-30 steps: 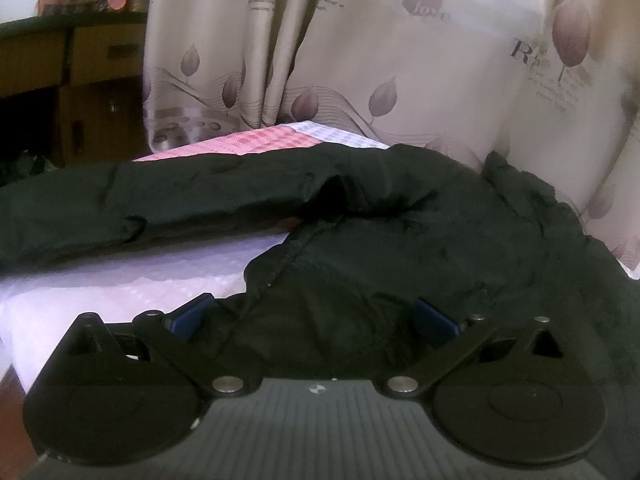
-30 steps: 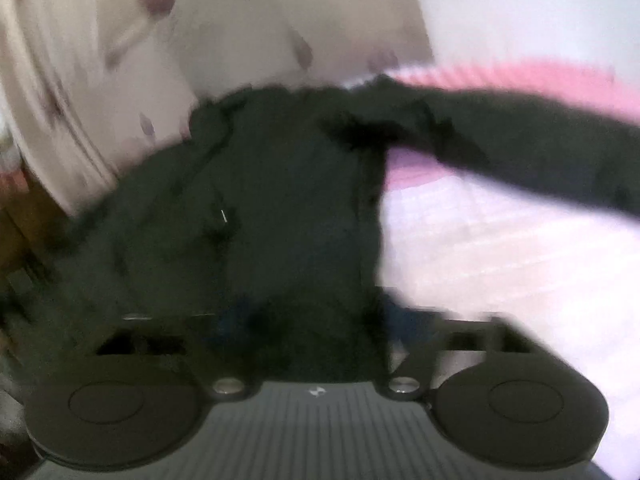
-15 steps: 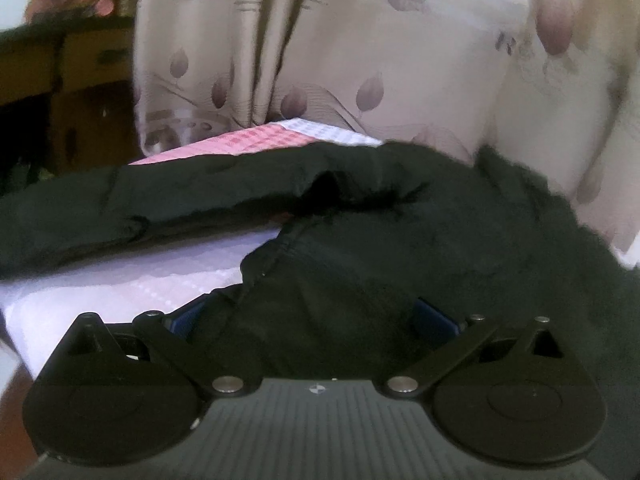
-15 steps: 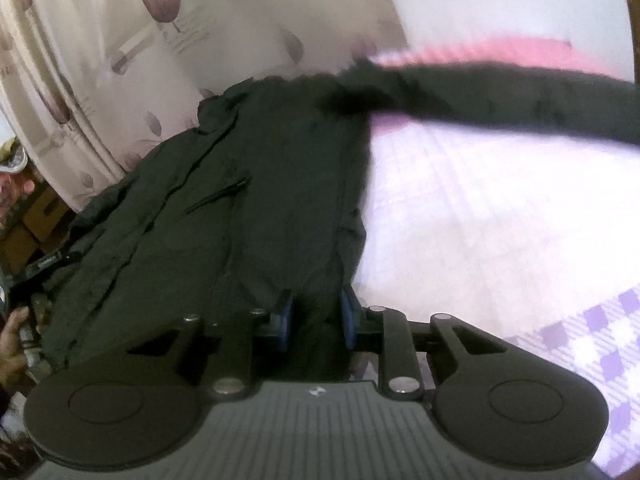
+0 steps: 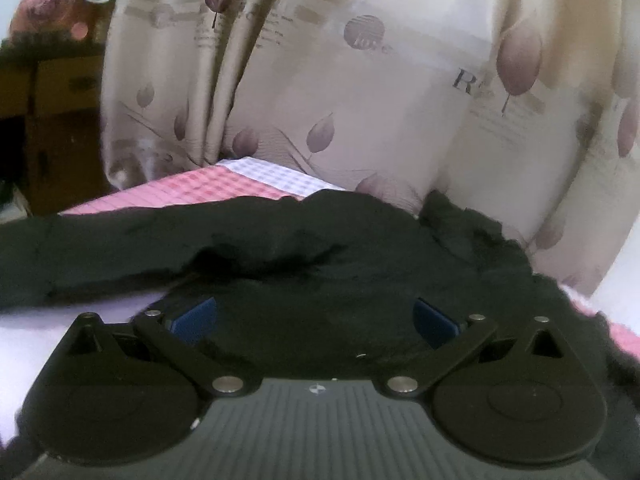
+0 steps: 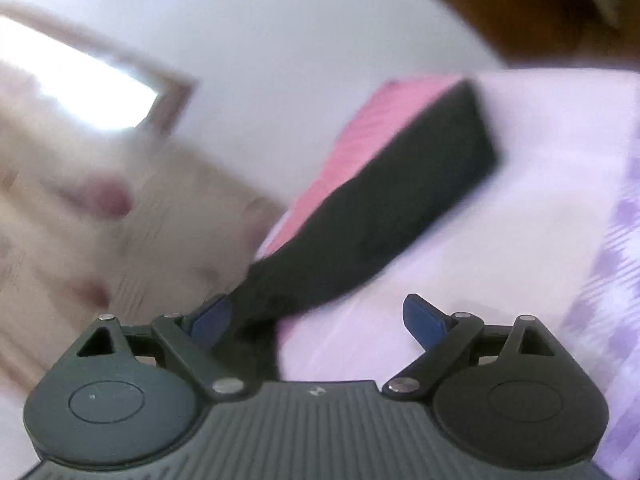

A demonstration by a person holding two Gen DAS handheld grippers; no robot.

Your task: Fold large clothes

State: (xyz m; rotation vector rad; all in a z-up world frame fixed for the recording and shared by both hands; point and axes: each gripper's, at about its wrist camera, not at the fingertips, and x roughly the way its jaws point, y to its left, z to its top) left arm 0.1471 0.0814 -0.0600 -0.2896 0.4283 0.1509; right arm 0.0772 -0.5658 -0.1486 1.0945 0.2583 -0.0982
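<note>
A cream curtain [image 5: 360, 92] printed with mauve leaves is hanging behind the bed [image 5: 224, 186], whose pink and lilac checked sheet [image 6: 540, 216] is showing. Left of the curtain, a brown wooden cabinet [image 5: 56, 128] is standing with something pink [image 5: 48, 8] on top.

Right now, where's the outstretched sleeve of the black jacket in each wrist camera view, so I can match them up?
Left wrist view: the sleeve runs from the jacket's shoulder at centre out to the left edge, lying across the pink checked bedsheet.
Right wrist view: the sleeve slants from lower centre, by the right gripper, up to its cuff at upper right; blurred.
Shared landmark: the pink checked bedsheet behind the sleeve.
</note>
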